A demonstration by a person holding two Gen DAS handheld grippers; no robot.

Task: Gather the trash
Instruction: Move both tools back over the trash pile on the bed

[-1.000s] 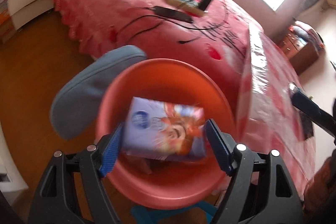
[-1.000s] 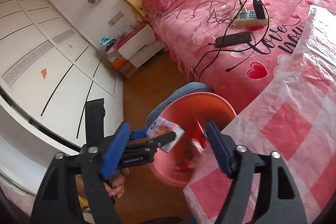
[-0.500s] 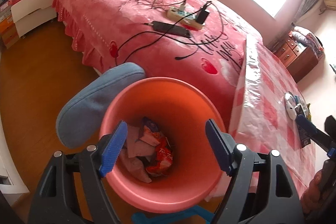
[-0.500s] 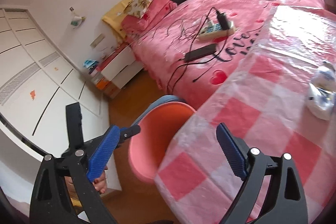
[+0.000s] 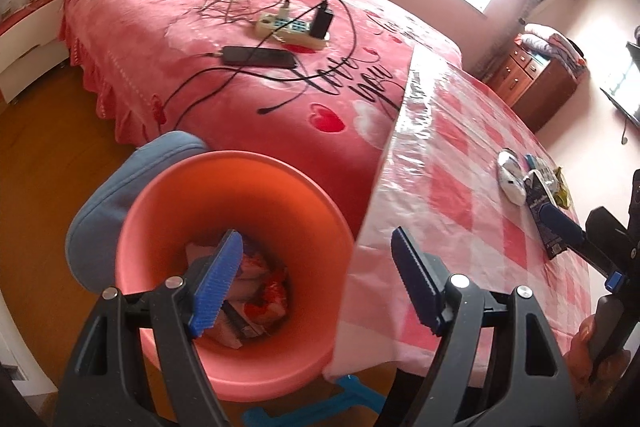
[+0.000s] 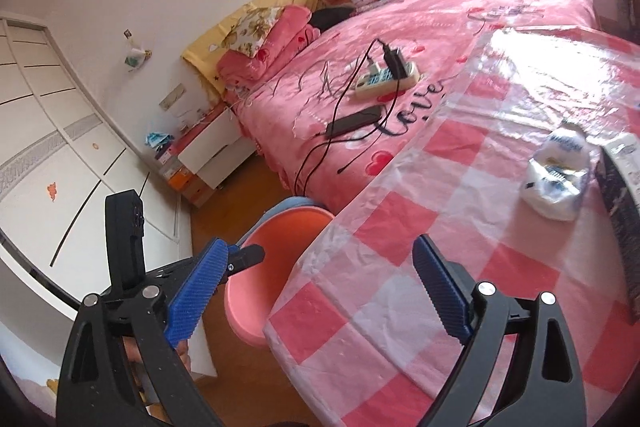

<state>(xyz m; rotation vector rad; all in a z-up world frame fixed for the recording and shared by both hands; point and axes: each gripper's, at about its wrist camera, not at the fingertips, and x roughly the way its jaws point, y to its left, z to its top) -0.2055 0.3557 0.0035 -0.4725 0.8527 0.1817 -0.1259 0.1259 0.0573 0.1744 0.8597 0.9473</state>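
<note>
- Our table (image 6: 420,239), under its pink checked plastic cover, has the orange bin (image 5: 240,211) standing on the floor just off its near corner, wrappers already inside.
- The remaining trash sits well in from that corner: a crumpled white wrapper (image 6: 560,171) touching a dark packet (image 6: 618,211), whose long axis runs away from us.
- Our right claw (image 6: 320,291), apart and empty, is nearer; the trash lies ahead to its right.
- Our left claw (image 5: 316,283) hangs apart and empty over the bin's rim.
</note>
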